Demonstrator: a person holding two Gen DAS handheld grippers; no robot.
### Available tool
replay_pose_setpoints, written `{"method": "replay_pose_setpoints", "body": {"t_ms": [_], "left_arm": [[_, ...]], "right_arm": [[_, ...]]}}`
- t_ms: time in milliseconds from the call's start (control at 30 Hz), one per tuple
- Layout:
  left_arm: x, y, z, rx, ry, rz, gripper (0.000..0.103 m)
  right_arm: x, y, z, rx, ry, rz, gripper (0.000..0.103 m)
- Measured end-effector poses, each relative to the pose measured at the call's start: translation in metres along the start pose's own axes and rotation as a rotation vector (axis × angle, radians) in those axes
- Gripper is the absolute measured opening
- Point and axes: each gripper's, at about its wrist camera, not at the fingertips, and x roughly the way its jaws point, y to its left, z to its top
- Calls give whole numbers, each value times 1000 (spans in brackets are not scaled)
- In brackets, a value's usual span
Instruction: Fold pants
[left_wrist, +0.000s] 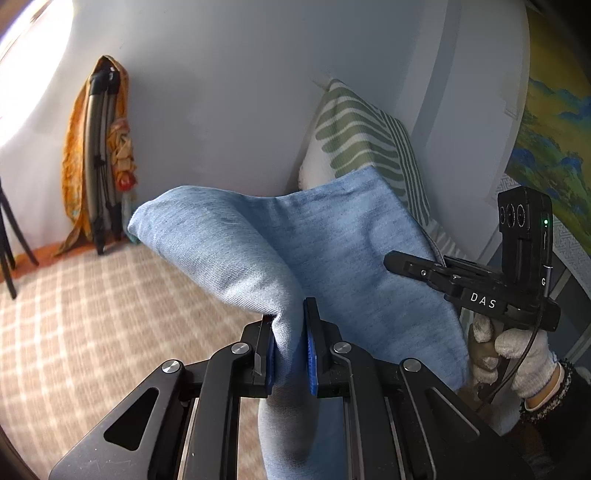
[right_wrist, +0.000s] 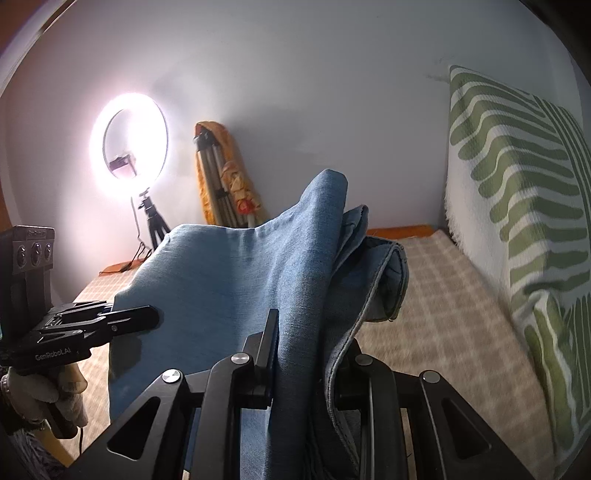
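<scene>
Between the blue pads of the left gripper (left_wrist: 289, 345) a fold of the soft, limp pants (left_wrist: 295, 236) is pinched, cloth draped ahead above the checked bedcover (left_wrist: 110, 295). From the right wrist, the right gripper (right_wrist: 306, 354) clamps a thicker, heavier bunch near the hem, best held at edges.

A lit ring light (right_wrist: 129, 142) blows out white and casts a pale halo on the wall (right_wrist: 295, 92) in the right wrist view. Both views bend and darken at the corners, and the checked bed (left_wrist: 92, 314) smears with motion blur; daylight glares top left in the left view
</scene>
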Motion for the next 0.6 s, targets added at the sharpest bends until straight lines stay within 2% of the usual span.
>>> {"method": "replay_pose_setpoints", "body": {"t_ms": [333, 600], "left_arm": [[45, 30, 41, -2, -15, 19, 11], [89, 52, 59, 3, -1, 28, 11]], "right_arm": [[56, -33, 49, -16, 4, -20, 21], [105, -66, 70, -2, 19, -37, 21]]}}
